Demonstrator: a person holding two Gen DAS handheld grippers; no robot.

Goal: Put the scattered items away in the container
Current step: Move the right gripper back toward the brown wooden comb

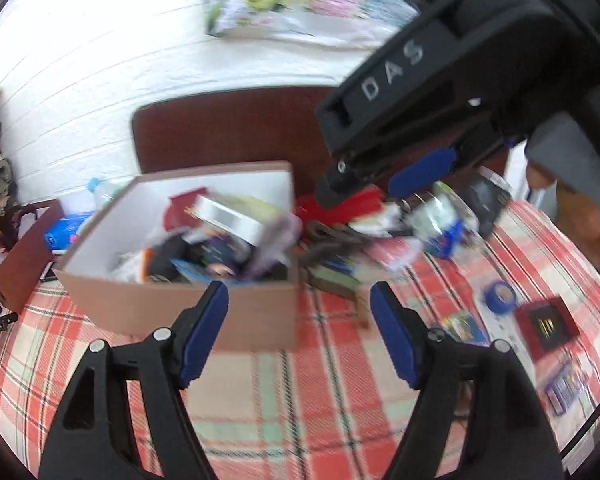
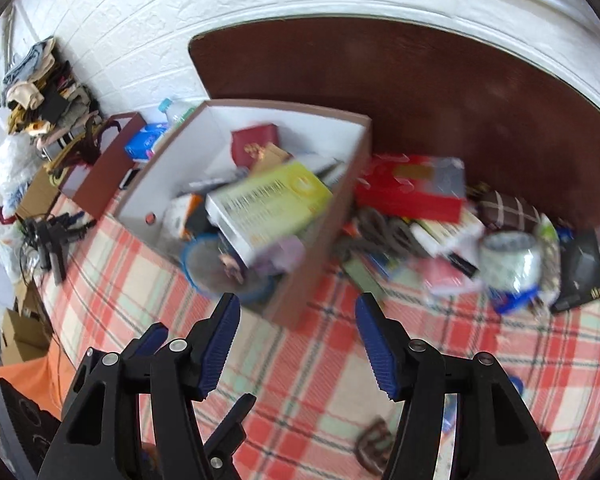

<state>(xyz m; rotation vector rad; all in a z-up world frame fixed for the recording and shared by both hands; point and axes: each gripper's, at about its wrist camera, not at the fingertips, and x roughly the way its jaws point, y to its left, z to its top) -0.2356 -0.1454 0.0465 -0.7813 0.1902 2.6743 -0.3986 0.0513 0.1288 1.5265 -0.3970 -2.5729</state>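
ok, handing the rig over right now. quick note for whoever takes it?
Left gripper: open, empty, above the plaid tablecloth in front of the cardboard box.
Right gripper: open, empty, near the box's front corner.
Done: the box already holds several items, with a yellow-and-white carton on top.
Left: the pile right of the box, including a red box, a tape roll and a black case; also a blue tape roll and a dark red square box nearer the front.
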